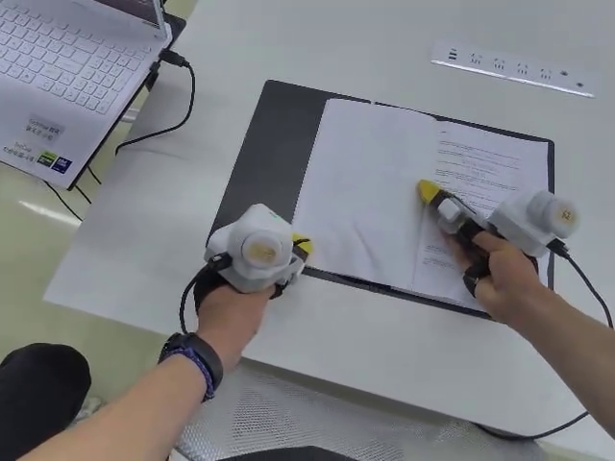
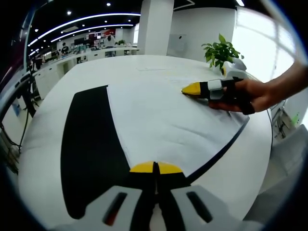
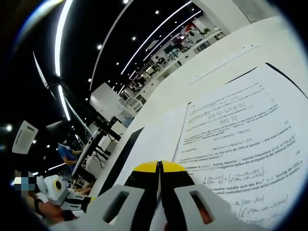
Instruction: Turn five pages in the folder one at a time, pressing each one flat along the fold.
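1. Folder [image 1: 264, 154], black, lies open on the white counter [image 1: 384, 38], close in front of the person, its far left corner towards a white laptop [image 1: 67, 67].
2. A blank page [image 1: 370, 182] covers the left half of the paper and a printed page [image 1: 485, 163] of text and formulas lies on the right. The black cover shows bare to the left of them.
3. The right gripper [image 1: 426, 190] is held low over the middle, its yellow tips laid at the fold between the two pages and pointing far and left. Its jaws are pressed together with nothing between them.
4. The left gripper [image 1: 300, 248] sits at the folder's near edge, by the near left corner of the blank page. Its jaws are closed tight too, gripping nothing.
5. A power strip [image 1: 514, 67] is set in the counter beyond the folder, far right.
6. A black cable [image 1: 183, 106] runs from the laptop's side and curves towards the counter's left edge.
7. From the left gripper view, a potted plant [image 2: 221, 52] stands beyond the right gripper.
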Demonstrator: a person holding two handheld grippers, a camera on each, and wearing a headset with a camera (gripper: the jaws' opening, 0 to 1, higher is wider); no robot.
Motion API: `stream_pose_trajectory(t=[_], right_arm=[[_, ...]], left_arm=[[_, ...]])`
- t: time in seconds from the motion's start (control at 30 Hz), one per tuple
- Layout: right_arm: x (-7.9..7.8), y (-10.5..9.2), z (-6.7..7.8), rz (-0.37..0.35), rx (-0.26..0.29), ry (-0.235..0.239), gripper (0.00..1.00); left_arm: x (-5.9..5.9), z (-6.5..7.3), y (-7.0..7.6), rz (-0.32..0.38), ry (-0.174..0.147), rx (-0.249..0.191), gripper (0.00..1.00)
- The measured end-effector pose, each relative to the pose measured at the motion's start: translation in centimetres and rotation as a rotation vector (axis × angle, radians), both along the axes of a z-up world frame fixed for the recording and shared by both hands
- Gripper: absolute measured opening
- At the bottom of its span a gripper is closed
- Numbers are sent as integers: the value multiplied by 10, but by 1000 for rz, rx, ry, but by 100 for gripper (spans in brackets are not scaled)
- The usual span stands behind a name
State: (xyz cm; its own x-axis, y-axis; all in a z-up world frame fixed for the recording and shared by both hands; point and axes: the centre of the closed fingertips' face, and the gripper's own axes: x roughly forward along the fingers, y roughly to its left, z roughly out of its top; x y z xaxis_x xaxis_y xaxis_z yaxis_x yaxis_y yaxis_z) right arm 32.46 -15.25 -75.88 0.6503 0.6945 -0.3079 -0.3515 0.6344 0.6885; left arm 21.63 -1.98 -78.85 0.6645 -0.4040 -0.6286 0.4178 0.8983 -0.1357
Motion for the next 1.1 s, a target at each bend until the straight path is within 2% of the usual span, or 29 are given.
stream_pose_trajectory(t=[0.1, 0.27, 0.43, 0.7, 1.0, 1.1], right_arm=[[-11, -1, 0, 8, 7, 7, 0], [-34, 1, -2, 67, -15, 9, 0], [-47, -1, -3, 70, -11, 19, 0], [-73, -1, -7, 115, -23, 23, 0], [-93, -2, -8, 127, -21, 40, 0], [-95, -5, -12, 130, -22, 45, 0]], left_arm=[[0, 0, 1, 4, -2, -13, 0], [0, 0, 0, -3, -4, -15, 0], [0, 0, 0, -2, -6, -16, 0], [0, 0, -1, 0, -9, -17, 0], [1, 0, -1, -3, -10, -16, 0], [1, 0, -1, -3, -10, -19, 0]])
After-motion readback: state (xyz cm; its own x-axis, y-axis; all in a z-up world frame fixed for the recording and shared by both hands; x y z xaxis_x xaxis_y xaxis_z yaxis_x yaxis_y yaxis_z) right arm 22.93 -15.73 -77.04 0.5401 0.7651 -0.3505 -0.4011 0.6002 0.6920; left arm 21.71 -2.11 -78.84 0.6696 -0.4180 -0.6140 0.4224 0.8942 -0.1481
